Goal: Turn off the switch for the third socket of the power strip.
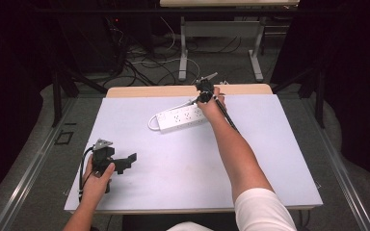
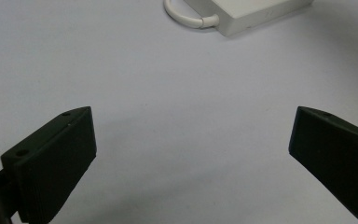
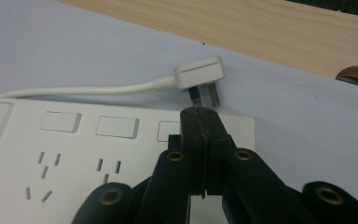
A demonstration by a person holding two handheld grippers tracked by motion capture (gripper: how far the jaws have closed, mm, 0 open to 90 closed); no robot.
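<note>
A white power strip (image 1: pixel 180 118) lies at the far middle of the white table mat (image 1: pixel 183 168). Its white cord (image 3: pixel 84 90) ends in a flat white plug (image 3: pixel 200 73) that lies on the mat just beyond the strip (image 3: pixel 74 140), prongs toward me. My right gripper (image 3: pixel 199 112) is shut above the strip's end, and its tips touch the end of one prong. I cannot tell whether they pinch it. In the high view the right gripper (image 1: pixel 200 98) is at the table's far edge. My left gripper (image 1: pixel 126 162) hovers open at the front left, nothing between its fingers (image 2: pixel 51 158).
The strip's near end and a cord loop (image 2: pixel 186 18) lie ahead of the left gripper. A wooden table edge (image 3: pixel 261 28) runs just beyond the plug. Another desk's legs (image 1: pixel 183 53) and floor cables (image 1: pixel 144 62) are behind the table.
</note>
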